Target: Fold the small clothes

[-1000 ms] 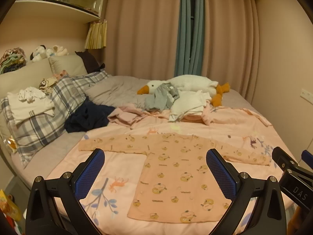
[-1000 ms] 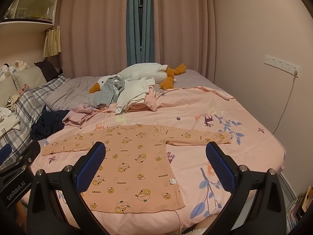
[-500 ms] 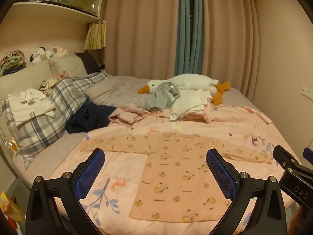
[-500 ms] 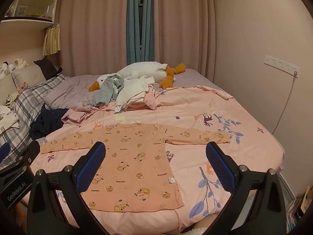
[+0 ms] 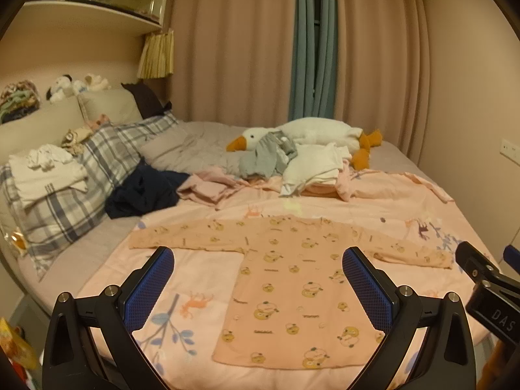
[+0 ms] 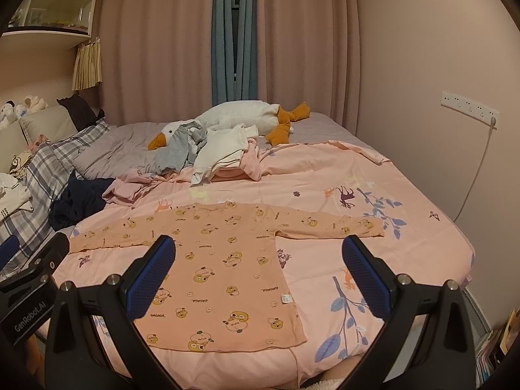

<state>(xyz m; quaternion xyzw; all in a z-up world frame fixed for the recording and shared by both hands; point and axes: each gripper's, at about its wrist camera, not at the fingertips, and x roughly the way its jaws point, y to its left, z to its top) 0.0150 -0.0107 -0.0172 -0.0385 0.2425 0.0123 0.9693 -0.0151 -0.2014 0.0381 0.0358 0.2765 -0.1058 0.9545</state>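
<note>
Two blue-padded fingers of the left gripper stood wide apart in the left wrist view, holding nothing, raised over the near edge of the bed. Beyond them the peach long-sleeved top lay flat on the pink printed sheet, sleeves spread left and right, hem toward the camera. Farther back sat a loose clothes pile (grey, cream and pink pieces) against a plush goose, with a dark garment beside the plaid pillow at far left. Part of the right gripper's body showed at the right edge.

Right wrist view: the right gripper was likewise spread wide and empty, clear of the fabric. The top lay near centre-left, its right sleeve reaching toward the sheet's leaf print; a small white label showed at the right side seam. The left gripper's black body occupied the near left edge. A wall socket strip with a cable was at far right.
</note>
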